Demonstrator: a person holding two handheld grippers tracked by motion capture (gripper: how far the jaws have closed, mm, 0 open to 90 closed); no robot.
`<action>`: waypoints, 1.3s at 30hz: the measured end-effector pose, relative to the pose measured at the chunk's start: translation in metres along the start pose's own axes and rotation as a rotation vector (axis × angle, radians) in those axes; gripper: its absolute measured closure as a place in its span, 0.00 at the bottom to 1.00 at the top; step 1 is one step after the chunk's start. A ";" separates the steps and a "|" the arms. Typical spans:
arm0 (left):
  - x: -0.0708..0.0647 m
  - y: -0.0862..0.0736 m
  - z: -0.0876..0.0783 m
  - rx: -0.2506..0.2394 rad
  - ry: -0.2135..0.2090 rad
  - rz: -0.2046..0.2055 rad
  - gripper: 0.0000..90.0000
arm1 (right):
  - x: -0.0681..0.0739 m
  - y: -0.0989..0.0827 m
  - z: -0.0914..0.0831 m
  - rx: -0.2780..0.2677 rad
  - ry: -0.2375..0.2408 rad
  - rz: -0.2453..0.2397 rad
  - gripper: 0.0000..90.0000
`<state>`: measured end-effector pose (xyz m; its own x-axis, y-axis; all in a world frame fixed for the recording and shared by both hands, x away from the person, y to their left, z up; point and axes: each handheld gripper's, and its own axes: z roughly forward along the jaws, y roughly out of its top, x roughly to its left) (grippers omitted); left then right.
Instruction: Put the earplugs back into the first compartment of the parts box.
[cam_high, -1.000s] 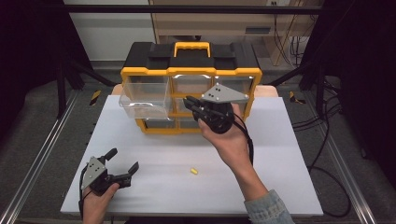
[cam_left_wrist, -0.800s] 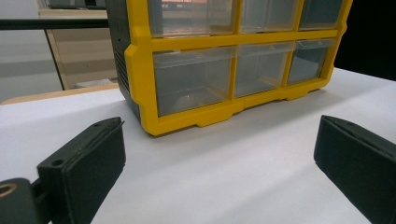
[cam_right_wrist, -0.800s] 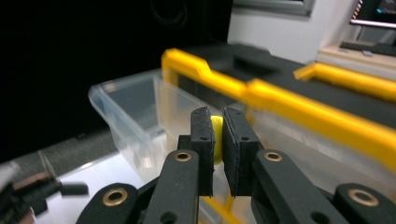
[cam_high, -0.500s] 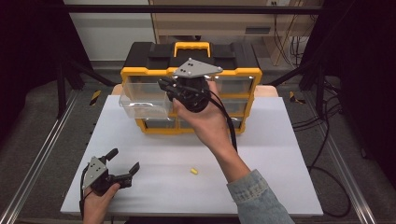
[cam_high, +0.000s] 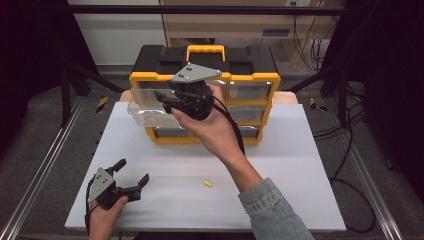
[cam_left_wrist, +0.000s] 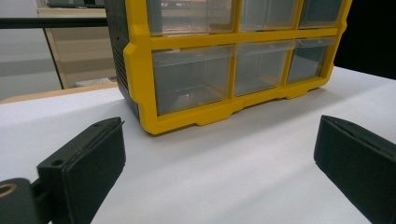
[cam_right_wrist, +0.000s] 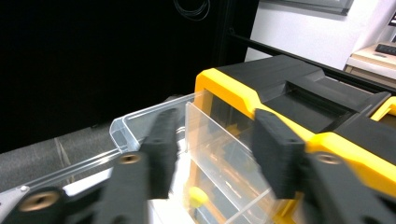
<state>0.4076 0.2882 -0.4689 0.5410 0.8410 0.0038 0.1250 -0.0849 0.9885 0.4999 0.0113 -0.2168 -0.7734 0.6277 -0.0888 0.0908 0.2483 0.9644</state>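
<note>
The right gripper (cam_high: 165, 100) hovers over the pulled-out clear drawer (cam_high: 147, 107) at the top left of the yellow organizer (cam_high: 250, 82); its fingers have just been opening, now half apart, holding nothing. A small yellow piece (cam_right_wrist: 197, 197) lies in the drawer at six o'clock below them. Another yellow piece (cam_high: 207, 184) lies on the table (cam_high: 300, 165), at three o'clock from the left gripper (cam_high: 132, 177), which rests wide open and empty.

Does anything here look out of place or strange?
Two things stand out. The top-left drawer of the organizer is pulled far out while the others are closed. One small yellow piece lies loose on the table, and a similar piece sits in that drawer.
</note>
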 end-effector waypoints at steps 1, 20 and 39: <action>0.000 0.000 0.000 0.000 0.000 0.000 0.02 | 0.000 0.000 -0.001 -0.001 -0.004 0.002 0.47; 0.001 0.000 -0.001 -0.005 0.012 -0.003 0.01 | -0.015 -0.019 -0.042 -0.054 -0.114 0.028 0.08; 0.002 0.000 -0.002 -0.009 0.017 -0.003 0.01 | -0.023 -0.060 -0.066 0.003 -0.121 0.039 0.06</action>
<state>0.4066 0.2908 -0.4689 0.5267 0.8500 0.0034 0.1189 -0.0777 0.9899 0.4713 -0.0668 -0.2567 -0.6878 0.7214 -0.0814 0.1206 0.2241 0.9671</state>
